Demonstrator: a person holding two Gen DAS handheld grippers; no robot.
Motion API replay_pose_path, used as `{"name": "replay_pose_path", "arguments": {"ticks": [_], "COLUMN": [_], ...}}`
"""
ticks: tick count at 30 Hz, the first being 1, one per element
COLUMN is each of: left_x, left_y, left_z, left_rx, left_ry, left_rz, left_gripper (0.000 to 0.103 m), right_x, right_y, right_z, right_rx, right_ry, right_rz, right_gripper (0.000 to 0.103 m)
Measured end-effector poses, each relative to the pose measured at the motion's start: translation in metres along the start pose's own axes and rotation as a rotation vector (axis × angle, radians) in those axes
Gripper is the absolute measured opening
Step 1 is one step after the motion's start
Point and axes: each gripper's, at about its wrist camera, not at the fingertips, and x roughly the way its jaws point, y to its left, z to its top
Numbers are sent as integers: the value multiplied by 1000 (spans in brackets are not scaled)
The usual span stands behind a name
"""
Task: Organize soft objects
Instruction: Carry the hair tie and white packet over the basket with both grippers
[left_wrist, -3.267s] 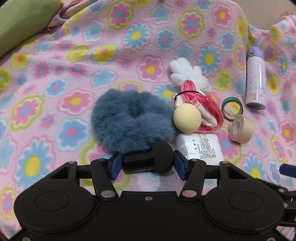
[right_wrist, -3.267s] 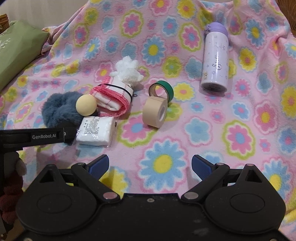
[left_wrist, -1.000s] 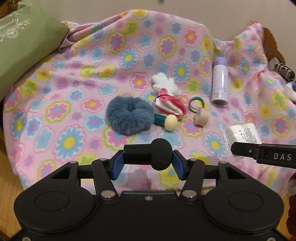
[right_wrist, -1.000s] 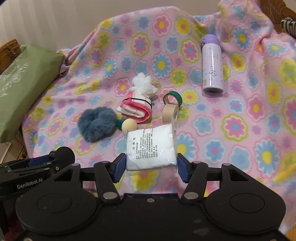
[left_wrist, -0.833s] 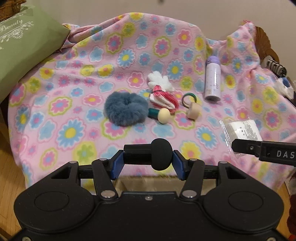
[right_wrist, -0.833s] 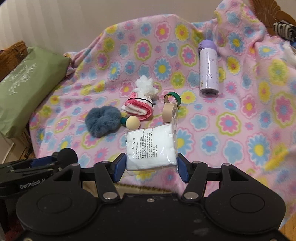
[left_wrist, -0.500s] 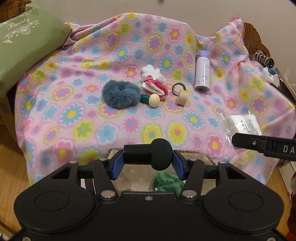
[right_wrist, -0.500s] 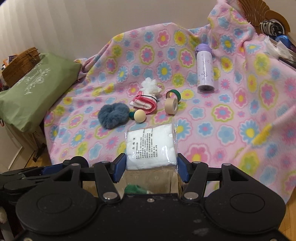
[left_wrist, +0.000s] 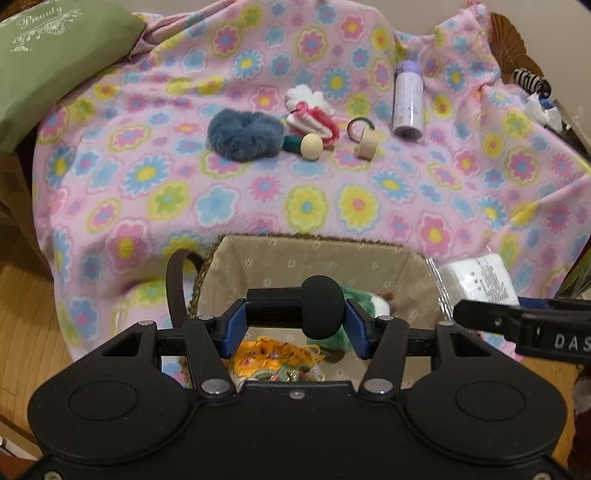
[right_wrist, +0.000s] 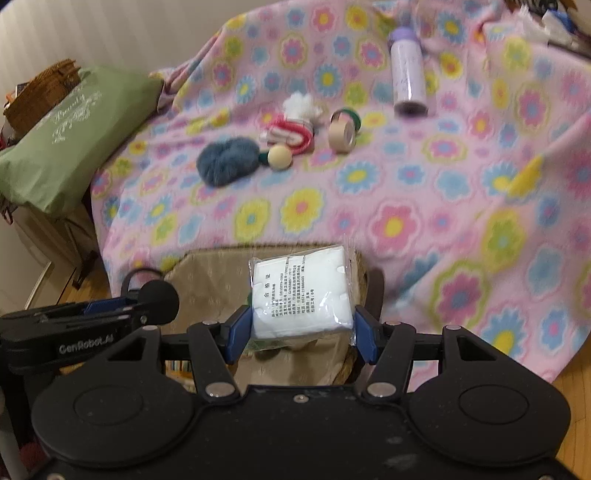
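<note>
both grippers hang over the fabric-lined basket (left_wrist: 317, 258) that stands at the near edge of the flowered blanket (left_wrist: 258, 192), so the step in hand looks like the drop-off. the left gripper (left_wrist: 295, 317) is clamped on a black microphone-shaped thing with a foam head (left_wrist: 322, 312), held crosswise between the blue pads. the right gripper (right_wrist: 301, 328) is clamped on a white packet in clear wrap (right_wrist: 301, 295), pinched by its lower part so most of it sticks up above the pads. in the basket there already lie a green soft thing (left_wrist: 351, 295) and an orange patterned cloth item (left_wrist: 273, 350).

still on the blanket, well apart from the basket: a blue furry scrunchie (left_wrist: 242, 134), a rolled red-and-white cloth with a white tuft (left_wrist: 312, 118), a green-handled piece with a cream ball end (left_wrist: 308, 146), a beige tape roll (left_wrist: 365, 144), a green tape ring (left_wrist: 360, 123) and a lilac bottle (left_wrist: 408, 99).

the next move probably calls for easing each load a little lower inside the liner and parting the jaws, one at a time, so the packet and the foam-headed thing land within the walls rather than on the rim. the right gripper sits near the basket's right side, so it may need to shift inward first.
</note>
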Motion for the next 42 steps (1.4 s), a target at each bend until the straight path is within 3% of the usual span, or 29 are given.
{"name": "replay_pose_path", "arguments": {"ticks": [10,16,42], "left_x": [16,16,19], "left_y": [11,7,8], "left_z": [-13,-16,-16], "left_rx": [-50,-7,-9], "left_ry": [97,95,105], "left_rz": [-38,-19,-20], "left_gripper": [53,53,57], "right_x": [16,21,24], "right_y": [-3,0,2], "right_z": [-6,-6,-6], "right_rx": [13,9,-21], "right_ry": [97,118,131], "right_rz": [57,65,51], "right_gripper": [57,57,59]}}
